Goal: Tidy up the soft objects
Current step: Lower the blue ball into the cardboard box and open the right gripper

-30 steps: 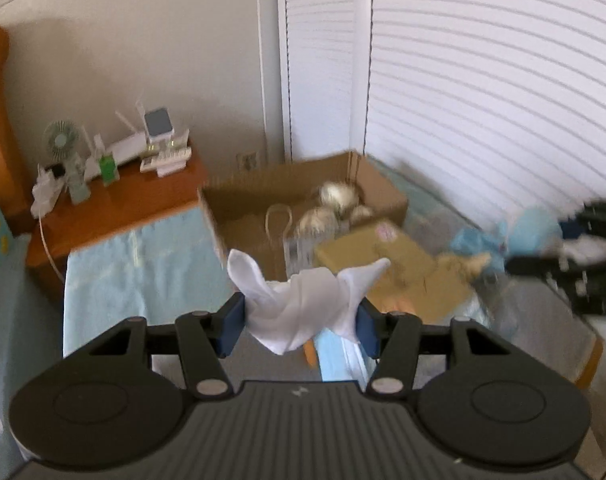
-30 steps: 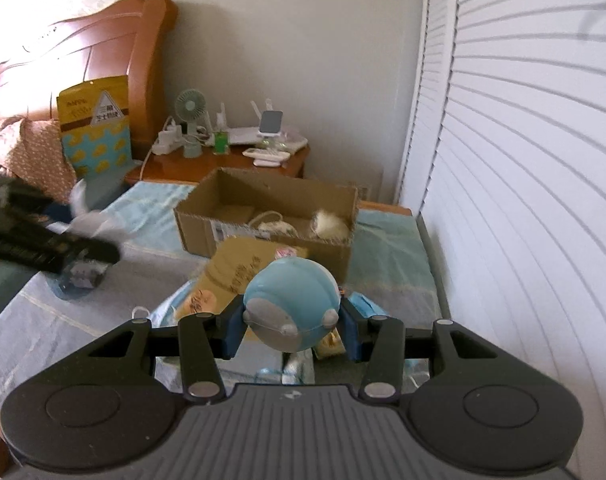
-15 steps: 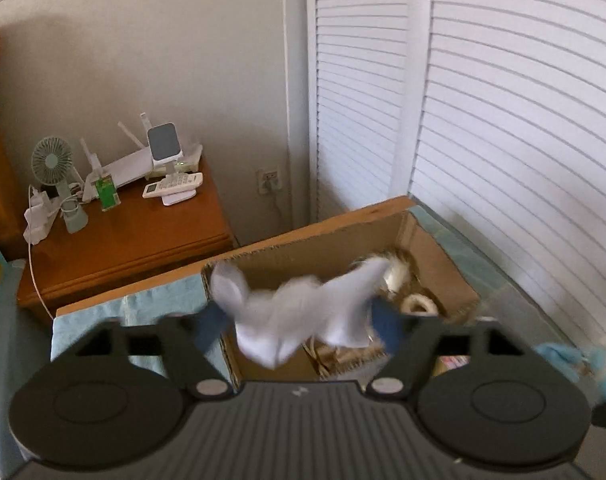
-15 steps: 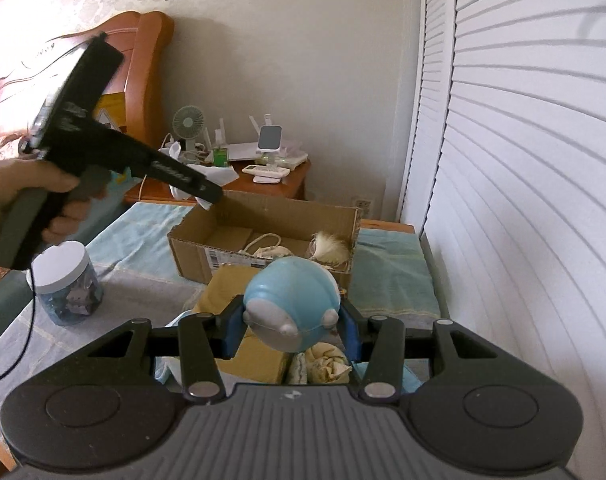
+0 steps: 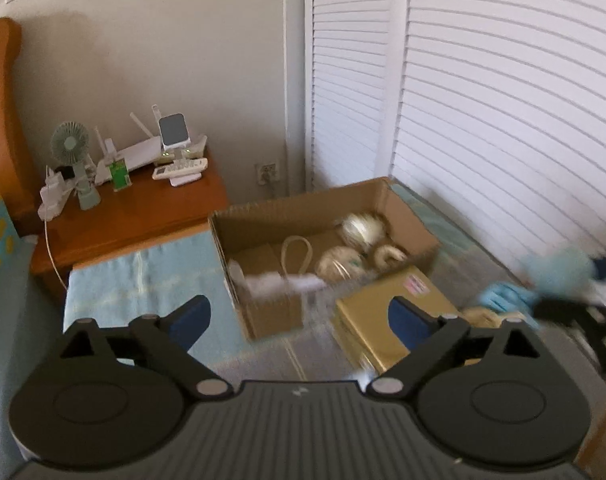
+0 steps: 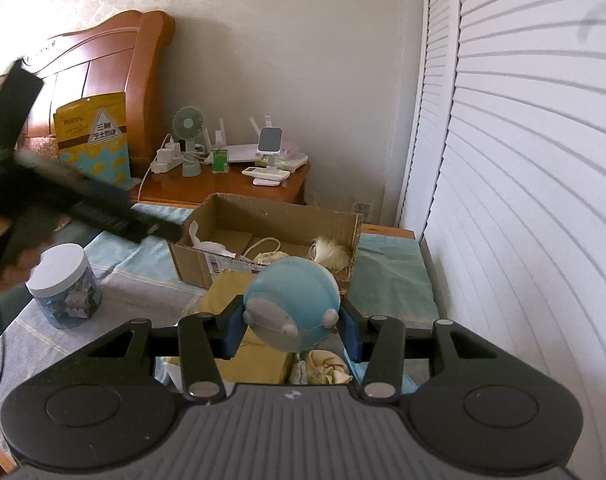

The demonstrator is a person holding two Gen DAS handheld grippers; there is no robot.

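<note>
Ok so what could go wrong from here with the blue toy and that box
1. The white cloth lies against the cardboard box wall near its rim; dropping the blue plush toy on it could flip it out.
2. The right gripper must cross the yellow package and could nudge it.
3. The left gripper, opening and empty, hangs near the box.

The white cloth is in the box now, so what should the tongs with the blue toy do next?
Probably carry the blue toy forward over the cardboard box and let go. The right tongs grip it short of the box, the white cloth lies inside, and the left tongs are opening, empty.
</note>
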